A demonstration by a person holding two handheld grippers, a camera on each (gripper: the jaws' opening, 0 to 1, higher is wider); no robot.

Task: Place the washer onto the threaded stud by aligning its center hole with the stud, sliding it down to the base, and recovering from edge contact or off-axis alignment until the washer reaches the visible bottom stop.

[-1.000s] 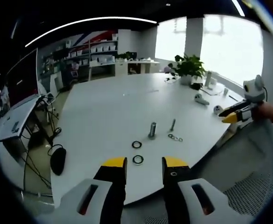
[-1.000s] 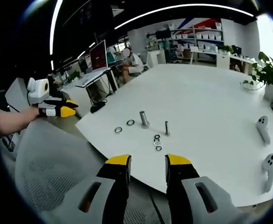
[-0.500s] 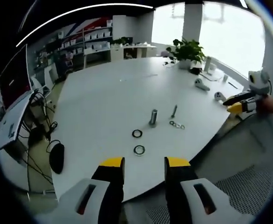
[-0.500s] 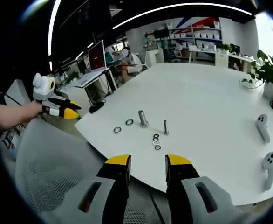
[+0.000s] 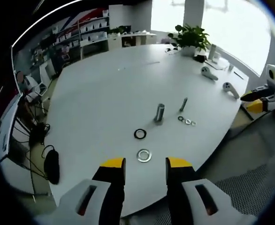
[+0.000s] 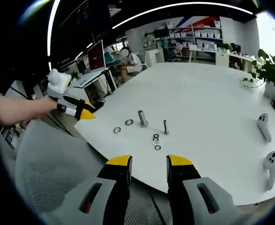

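We see flat silver metal washer [image 5: 143,155] on white desk [image 5: 100,93], near short threaded stud [image 5: 159,113]. Probably light, stiff, slippery: pinch rim. Left claw [image 5: 144,165] parted, empty; right claw [image 6: 148,163] likewise.

Bright office, white table [image 5: 104,93]

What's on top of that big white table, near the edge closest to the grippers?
On the white table stand a thick stud and a thin bolt. Flat beside them lie a black ring, a silver washer and three small washers.
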